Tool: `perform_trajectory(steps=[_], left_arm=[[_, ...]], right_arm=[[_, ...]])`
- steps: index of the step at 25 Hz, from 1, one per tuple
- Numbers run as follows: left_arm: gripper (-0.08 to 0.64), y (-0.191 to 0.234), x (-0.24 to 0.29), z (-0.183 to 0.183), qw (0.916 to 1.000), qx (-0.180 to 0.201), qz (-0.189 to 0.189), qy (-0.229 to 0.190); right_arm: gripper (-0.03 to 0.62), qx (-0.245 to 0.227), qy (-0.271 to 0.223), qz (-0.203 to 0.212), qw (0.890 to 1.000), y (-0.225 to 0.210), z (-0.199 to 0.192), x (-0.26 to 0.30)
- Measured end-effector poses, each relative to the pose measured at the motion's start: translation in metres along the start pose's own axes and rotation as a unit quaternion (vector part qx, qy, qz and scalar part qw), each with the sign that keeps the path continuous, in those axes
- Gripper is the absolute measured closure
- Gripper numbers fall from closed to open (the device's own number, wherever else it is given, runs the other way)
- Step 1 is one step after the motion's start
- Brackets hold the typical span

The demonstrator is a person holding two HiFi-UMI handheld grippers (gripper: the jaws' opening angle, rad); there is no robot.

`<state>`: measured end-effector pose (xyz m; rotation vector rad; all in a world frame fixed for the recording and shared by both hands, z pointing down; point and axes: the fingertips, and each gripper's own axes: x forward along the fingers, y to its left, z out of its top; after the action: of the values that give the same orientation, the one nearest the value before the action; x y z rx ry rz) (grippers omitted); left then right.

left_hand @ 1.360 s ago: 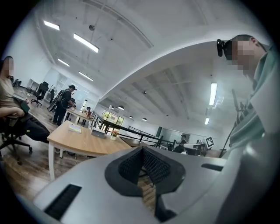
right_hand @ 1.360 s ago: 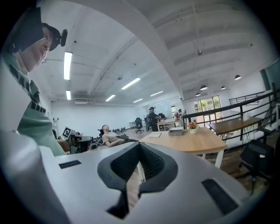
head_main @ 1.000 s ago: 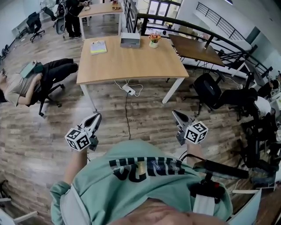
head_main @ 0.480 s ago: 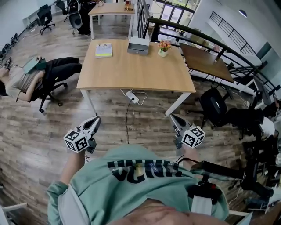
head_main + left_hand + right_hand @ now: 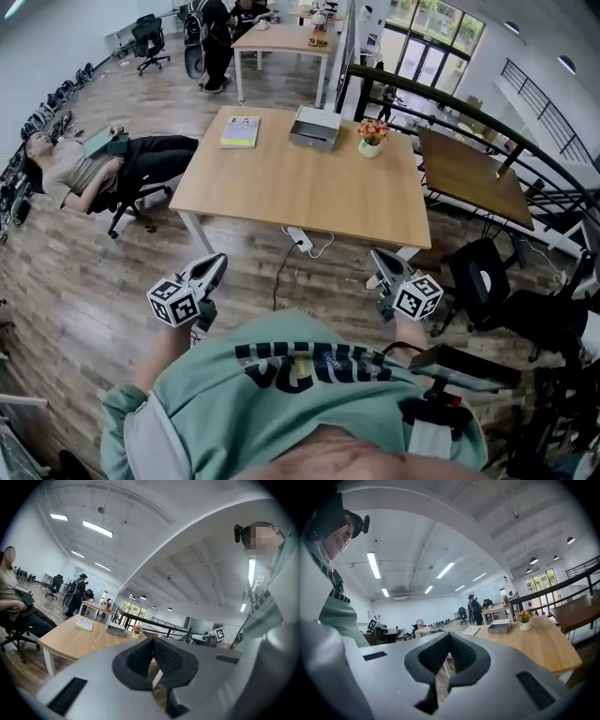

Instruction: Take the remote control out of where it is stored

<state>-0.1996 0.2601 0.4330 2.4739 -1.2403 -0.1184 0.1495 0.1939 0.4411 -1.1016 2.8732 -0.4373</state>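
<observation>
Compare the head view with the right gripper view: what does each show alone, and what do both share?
Head view only: the power strip on the floor by the table. Right gripper view only: the wearer's head camera, and the right gripper's ribbed pads pressed together. Both: the table with its box, flowerpot and book, and a reclining person.

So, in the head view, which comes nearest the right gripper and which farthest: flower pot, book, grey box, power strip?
From the right gripper:
1. Power strip, below the near edge of the table.
2. Flower pot, on the table, far right.
3. Grey box, far edge, left of the pot.
4. Book, far left corner.
</observation>
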Motion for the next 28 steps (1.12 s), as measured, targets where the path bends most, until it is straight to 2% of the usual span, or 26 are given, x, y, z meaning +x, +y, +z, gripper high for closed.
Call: perform_trajectory(steps=[5, 9, 13, 18, 24, 28], left_arm=[[0.56, -0.018, 0.05, -0.008, 0.9996, 0.006, -0.002, 0.028], [0.56, -0.007, 0.08, 0.0, 0.9993, 0.007, -0.011, 0.034], [0.56, 0.016, 0.111, -0.008, 0.9983, -0.004, -0.036, 0.046], [0.56, 0.071, 0.155, 0.0, 0.9951, -0.015, -0.087, 0.046], [0.56, 0.161, 0.206, 0.054, 0.9905, -0.005, -0.131, 0.039], [0.56, 0.216, 0.221, 0.086, 0.9888, 0.003, -0.145, 0.034]], right_arm=[[0.589, 0.035, -0.005, -0.004, 0.999, -0.051, -0.007, -0.014], [0.589, 0.055, -0.004, -0.027, 0.998, -0.079, -0.017, -0.02], [0.589, 0.065, -0.002, -0.055, 0.996, -0.101, -0.022, -0.009], [0.589, 0.037, 0.0, -0.09, 0.995, -0.114, -0.005, 0.036], [0.589, 0.005, 0.002, -0.122, 0.993, -0.117, 0.027, 0.12], [0.589, -0.002, -0.001, -0.128, 0.992, -0.117, 0.047, 0.179]])
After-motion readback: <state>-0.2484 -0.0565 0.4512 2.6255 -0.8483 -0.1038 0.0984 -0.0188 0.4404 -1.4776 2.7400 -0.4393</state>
